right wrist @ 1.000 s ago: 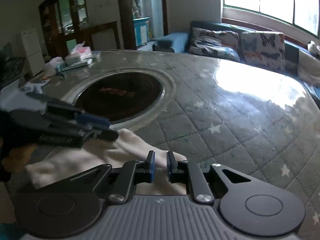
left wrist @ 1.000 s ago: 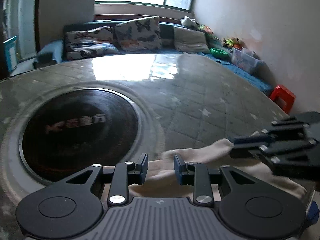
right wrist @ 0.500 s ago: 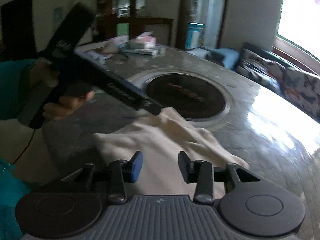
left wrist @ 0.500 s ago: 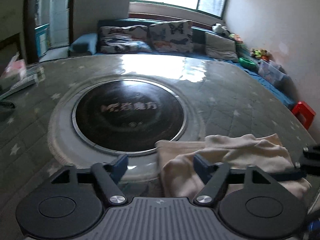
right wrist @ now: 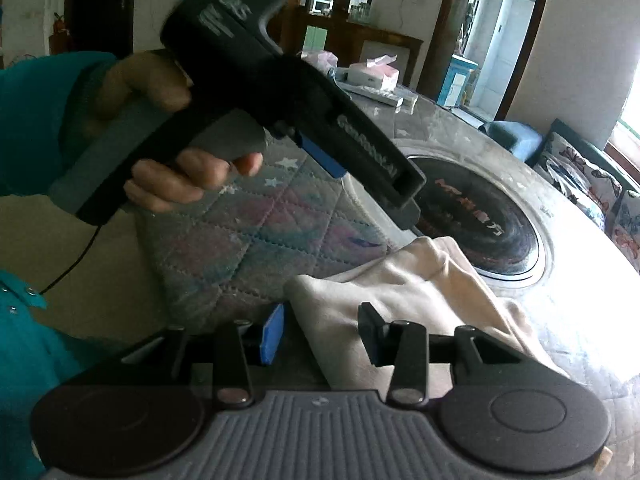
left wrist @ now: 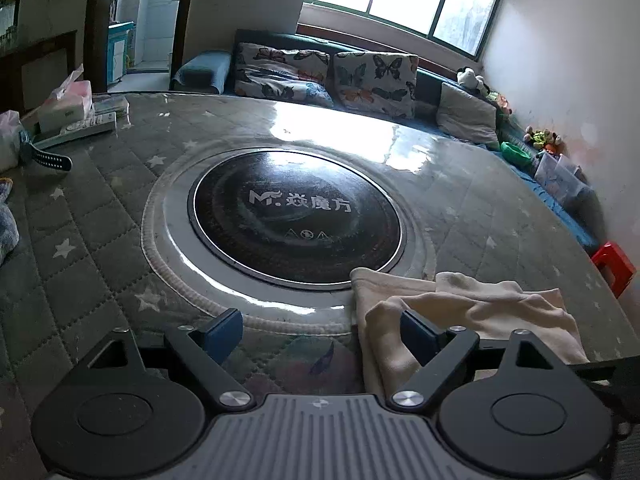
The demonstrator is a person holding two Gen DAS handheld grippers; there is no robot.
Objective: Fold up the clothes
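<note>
A cream garment (left wrist: 472, 312) lies bunched and partly folded near the front edge of the round table, beside the black hob. My left gripper (left wrist: 320, 332) hovers at its left edge with jaws wide and still opening. Its right pad (left wrist: 416, 334) is over the cloth's fold, and nothing is pinched. In the right wrist view the same garment (right wrist: 404, 280) runs under my right gripper (right wrist: 322, 334), whose jaws are opening with a corner of cloth lying loose between them. A person's hand (right wrist: 172, 184) in a teal sleeve holds the left tool above the table.
The table wears a grey quilted cover with stars (left wrist: 92, 216), with a black round hob (left wrist: 296, 216) in its middle. A tissue box (left wrist: 66, 104) and a watch (left wrist: 48, 158) lie at the far left. A sofa with butterfly cushions (left wrist: 320, 76) and a red stool (left wrist: 614, 268) stand beyond.
Both grippers were nearly shut on the cream cloth a second ago. Both have opened and let it drop. The left one drew back leftwards, and the right one swung round and rolled.
</note>
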